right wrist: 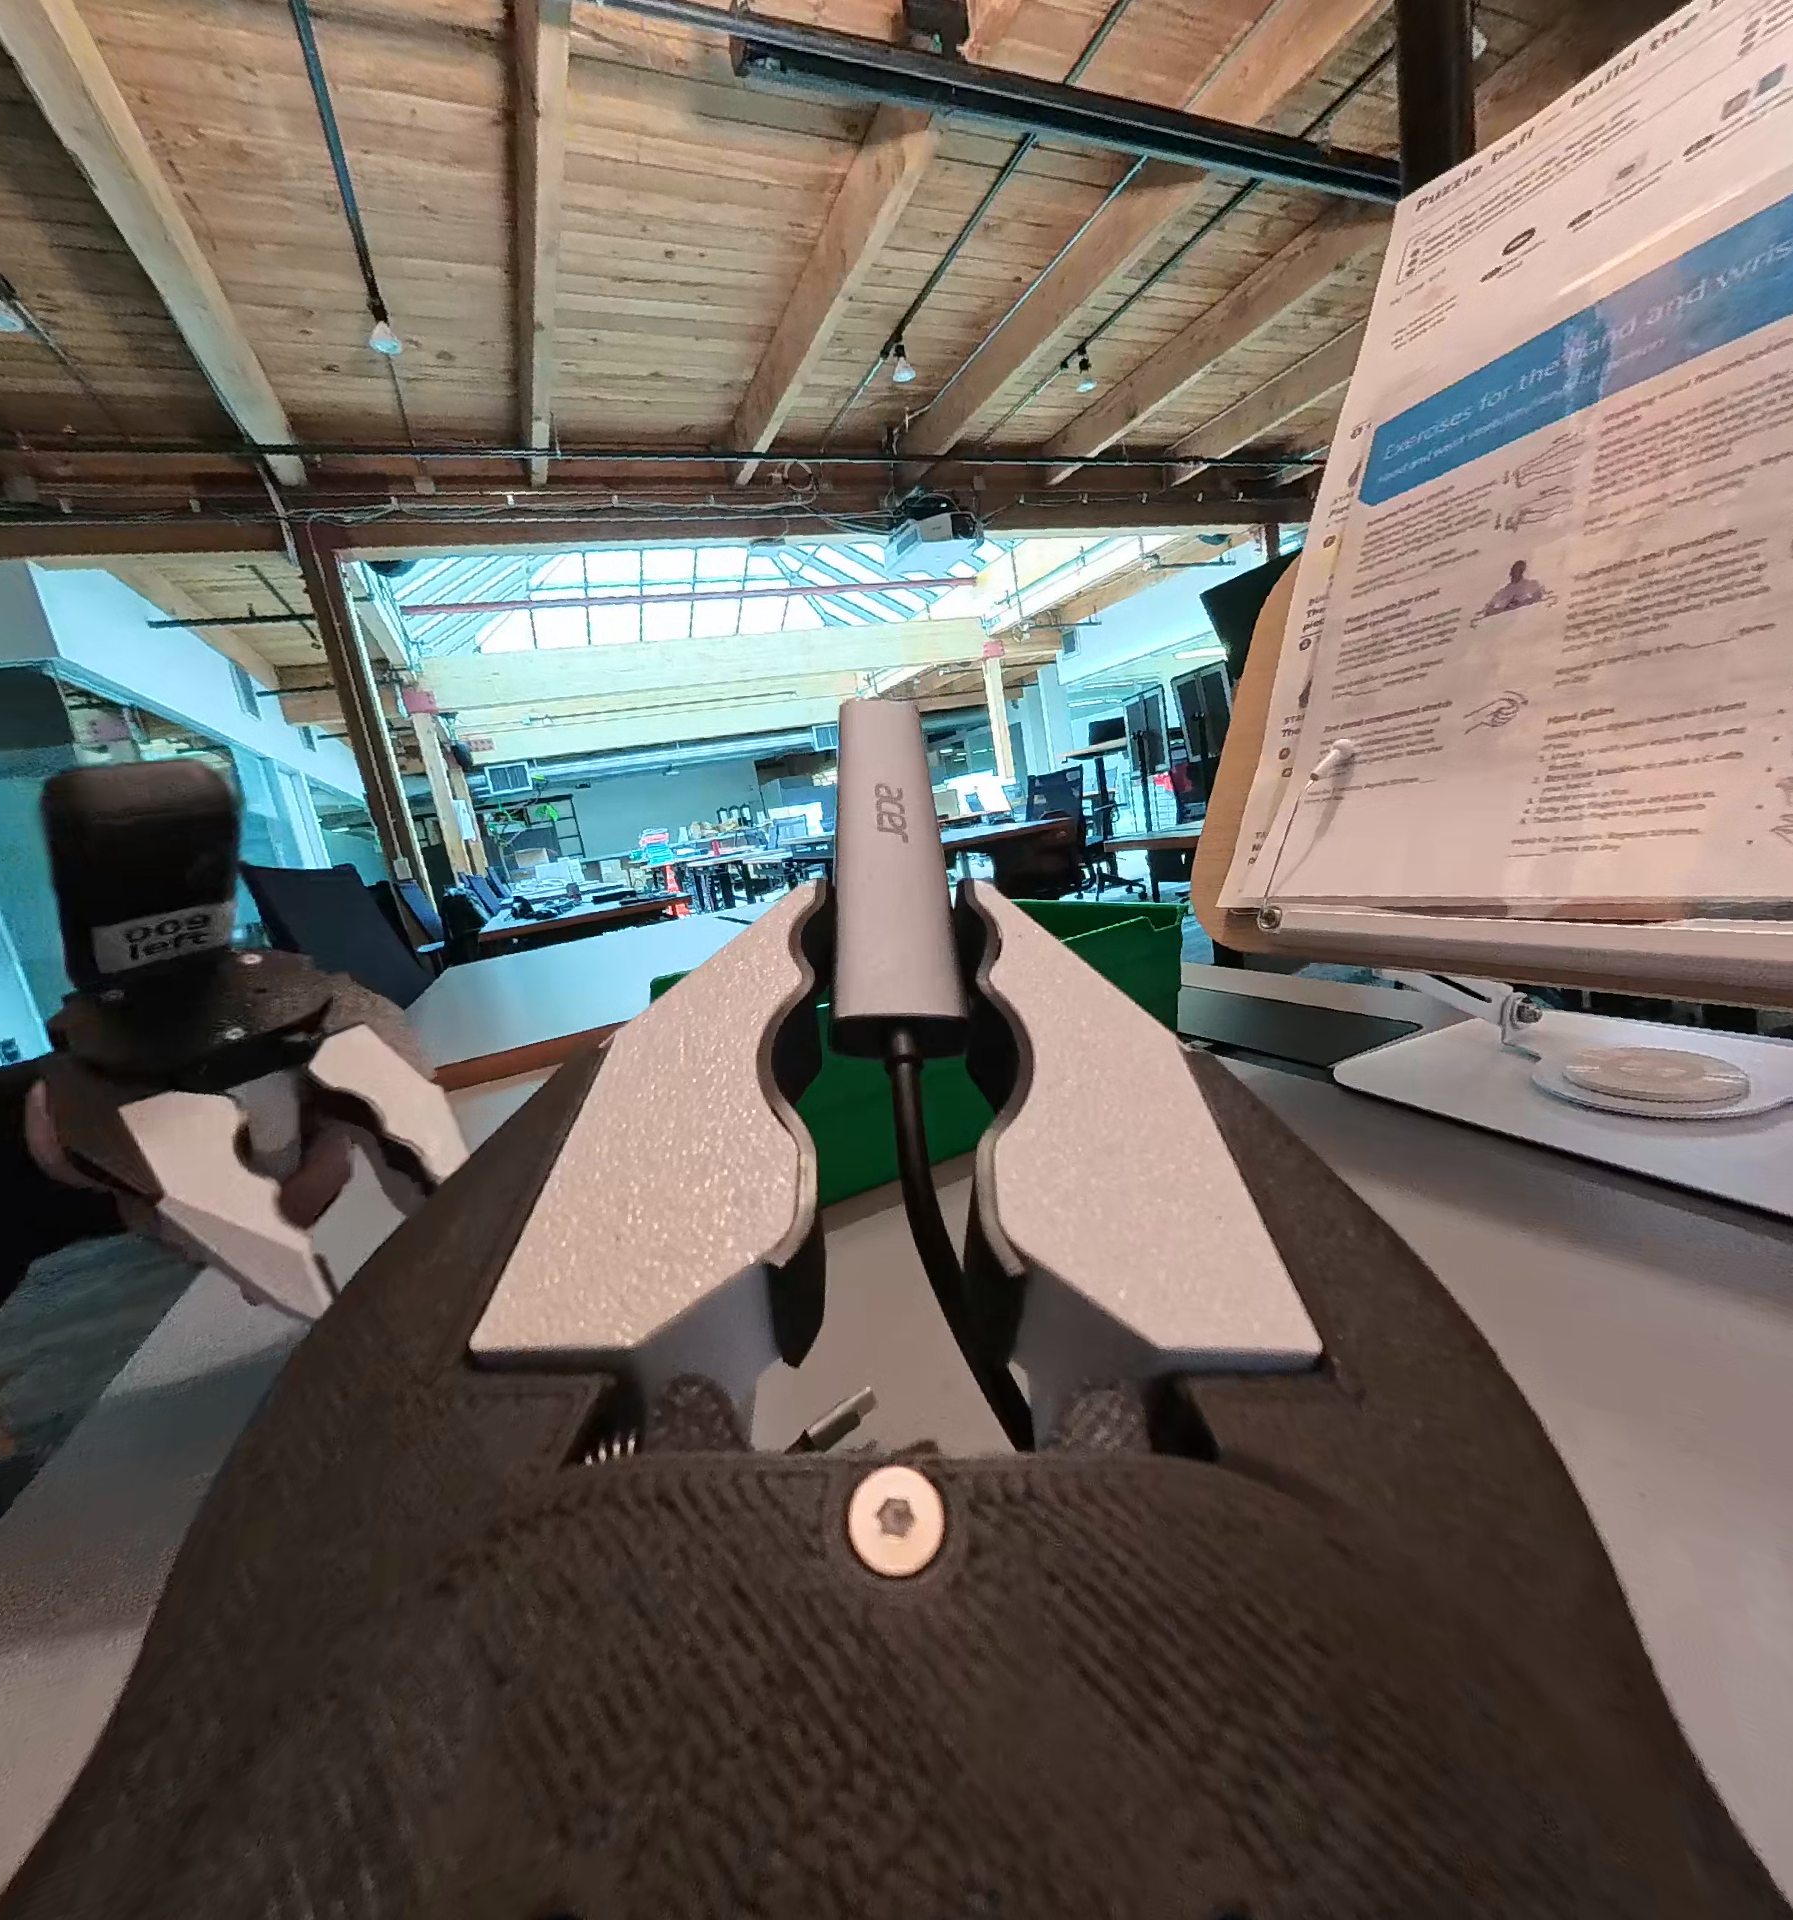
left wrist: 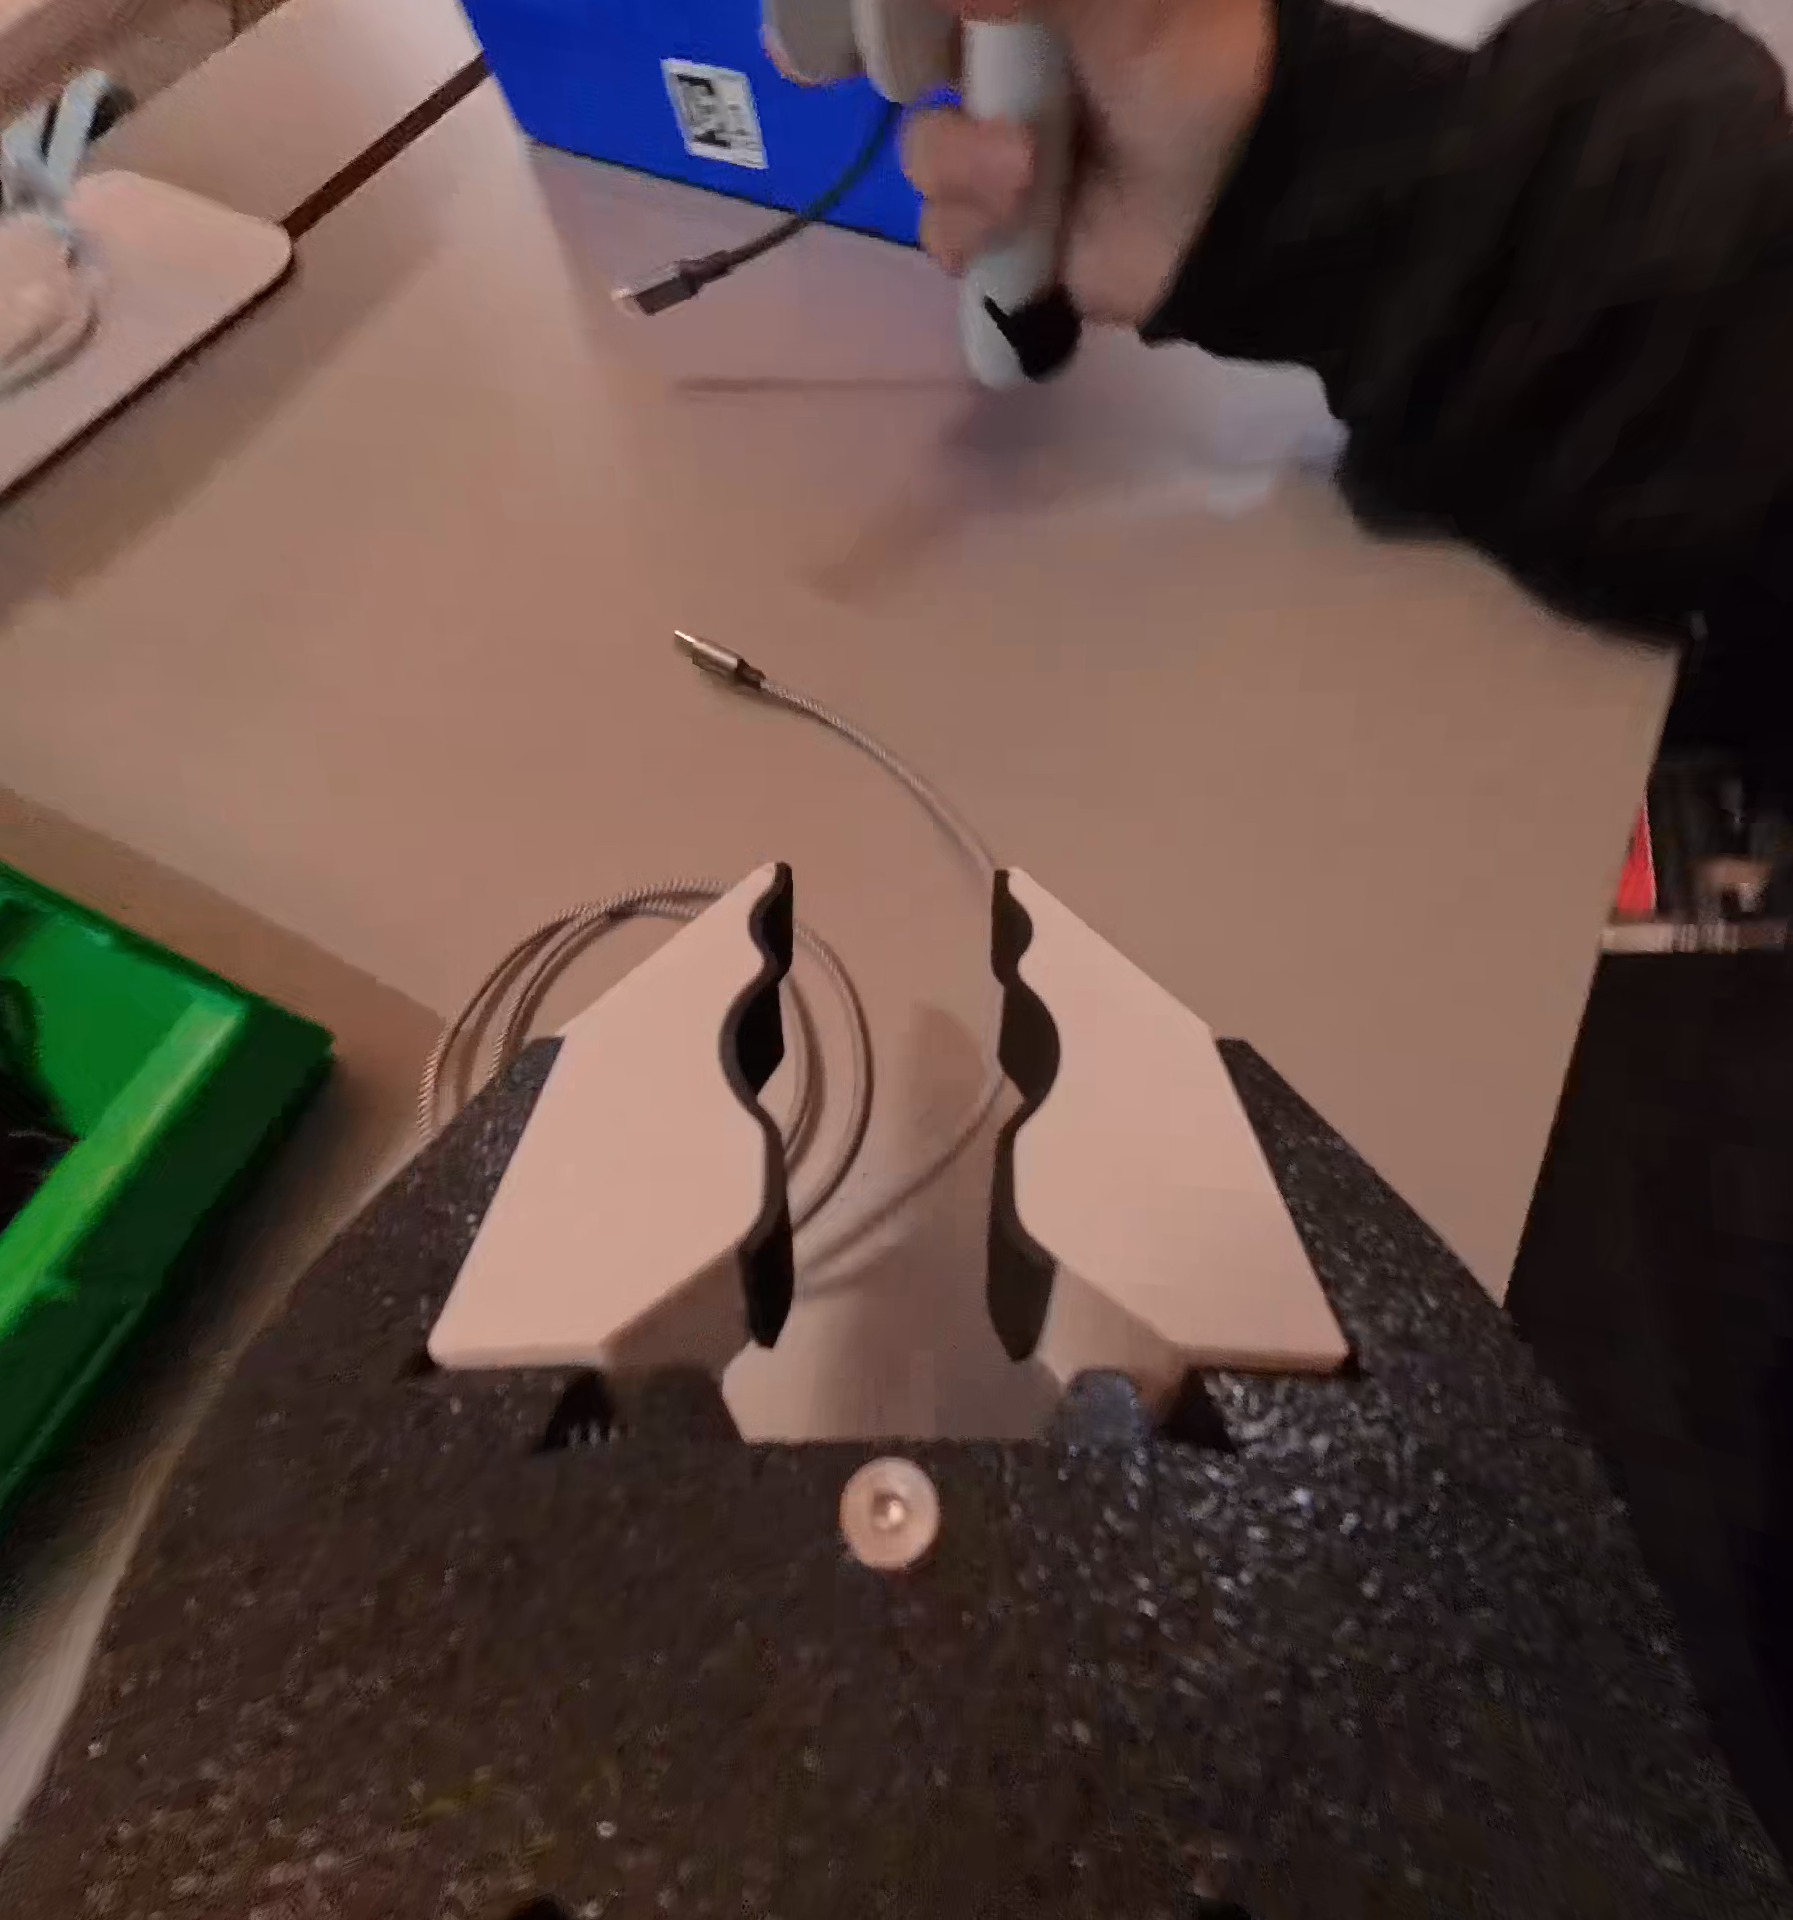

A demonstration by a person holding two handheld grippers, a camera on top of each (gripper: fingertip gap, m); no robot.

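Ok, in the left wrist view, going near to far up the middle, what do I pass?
left gripper, open → coiled silver cable → its loose plug → black cable plug → blue box.

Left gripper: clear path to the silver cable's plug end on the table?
Probably yes. The left gripper is open right over the coiled silver cable, and bare table lies ahead to its plug.

Lettering on grey hub (right wrist: 890,873), printed sheets (right wrist: 1598,582), sticker (left wrist: 715,112)
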